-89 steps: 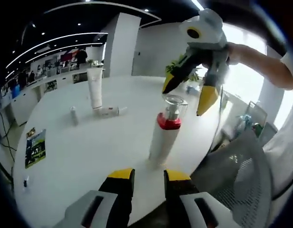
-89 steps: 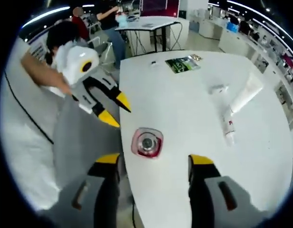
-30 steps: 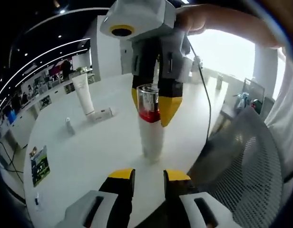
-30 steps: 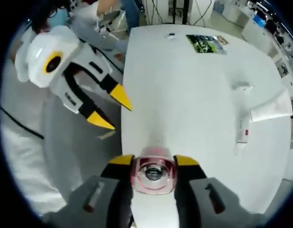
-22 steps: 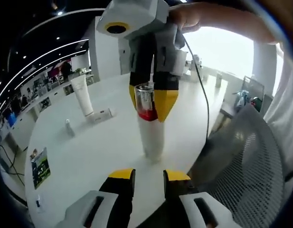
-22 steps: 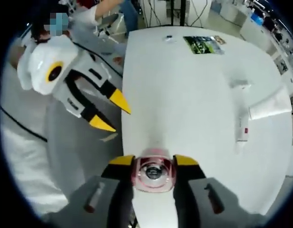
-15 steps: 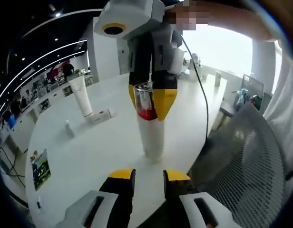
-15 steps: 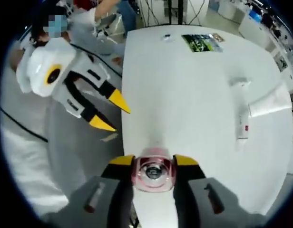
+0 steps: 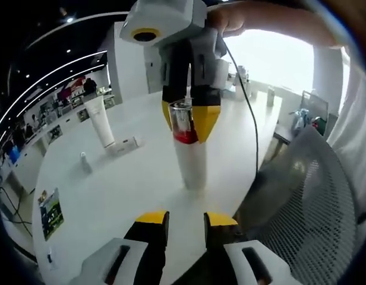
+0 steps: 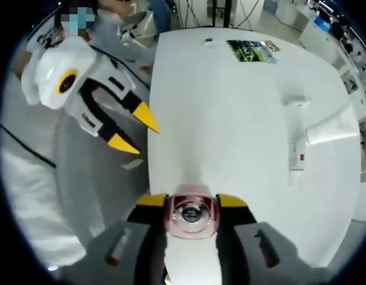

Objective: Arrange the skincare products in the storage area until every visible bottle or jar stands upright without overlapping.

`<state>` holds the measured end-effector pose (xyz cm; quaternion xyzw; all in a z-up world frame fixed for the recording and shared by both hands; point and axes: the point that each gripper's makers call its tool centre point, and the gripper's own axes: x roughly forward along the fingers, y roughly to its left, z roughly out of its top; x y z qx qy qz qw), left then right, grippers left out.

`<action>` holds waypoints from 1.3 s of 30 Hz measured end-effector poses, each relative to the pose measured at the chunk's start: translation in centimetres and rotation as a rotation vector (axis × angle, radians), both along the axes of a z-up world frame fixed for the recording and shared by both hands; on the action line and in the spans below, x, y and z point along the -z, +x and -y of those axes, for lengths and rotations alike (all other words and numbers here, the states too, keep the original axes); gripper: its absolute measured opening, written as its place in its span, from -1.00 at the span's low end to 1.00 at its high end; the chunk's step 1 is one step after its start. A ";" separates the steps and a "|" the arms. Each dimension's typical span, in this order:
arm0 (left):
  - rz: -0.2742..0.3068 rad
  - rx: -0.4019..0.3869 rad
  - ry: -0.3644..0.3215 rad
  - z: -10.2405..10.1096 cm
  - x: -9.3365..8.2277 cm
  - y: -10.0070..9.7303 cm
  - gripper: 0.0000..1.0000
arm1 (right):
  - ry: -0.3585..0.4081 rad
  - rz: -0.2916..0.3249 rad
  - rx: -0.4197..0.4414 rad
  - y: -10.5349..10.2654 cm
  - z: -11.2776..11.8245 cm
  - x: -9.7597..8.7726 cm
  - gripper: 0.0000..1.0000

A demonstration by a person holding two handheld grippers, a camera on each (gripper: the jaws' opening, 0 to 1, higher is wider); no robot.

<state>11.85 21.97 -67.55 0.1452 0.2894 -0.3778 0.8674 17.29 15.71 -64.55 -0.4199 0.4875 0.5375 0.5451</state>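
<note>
A white bottle (image 9: 193, 166) with a red collar and clear cap stands upright near the table's edge. My right gripper (image 9: 186, 116) comes down from above and is shut on its cap. In the right gripper view the cap (image 10: 192, 217) sits between the right gripper's (image 10: 192, 200) yellow tips. My left gripper (image 9: 186, 219) is open, low in front of the bottle, holding nothing; it also hangs off the table edge as the left gripper (image 10: 132, 127). A tall white tube (image 9: 101, 122) stands far back, with a small tube (image 9: 126, 143) lying beside it and a tiny bottle (image 9: 85, 161) nearby.
The white table (image 9: 123, 190) has a green leaflet (image 9: 46, 205) at its left side. A grey mesh chair (image 9: 302, 208) stands close to the table edge on the right. From above, the tall tube (image 10: 328, 132), small tube (image 10: 297, 151) and leaflet (image 10: 251, 50) lie far from the bottle.
Three seconds ago my right gripper hung open above the bottle; it has come down and shut on the cap. Over the last second the hold stays, with only slight camera shifts.
</note>
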 end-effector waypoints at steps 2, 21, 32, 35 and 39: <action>0.001 0.003 0.001 0.0 0.0 0.0 -0.51 | -0.001 -0.002 -0.003 0.2 0.0 -0.2 -0.40; -0.069 -0.032 -0.086 -0.1 -0.1 -0.1 -0.53 | -0.019 0.020 0.030 2.7 0.8 -1.5 -0.40; -0.136 -0.077 -0.186 0.0 -0.5 0.2 -0.58 | -0.061 0.037 0.097 4.2 2.1 -1.8 -0.40; -0.139 -0.098 -0.202 0.1 -0.7 0.5 -0.63 | -0.074 0.054 0.096 4.7 2.6 -1.7 -0.41; -0.150 -0.045 -0.233 1.0 -1.1 -0.1 -0.63 | -0.082 0.070 0.099 5.2 3.2 -1.8 -0.41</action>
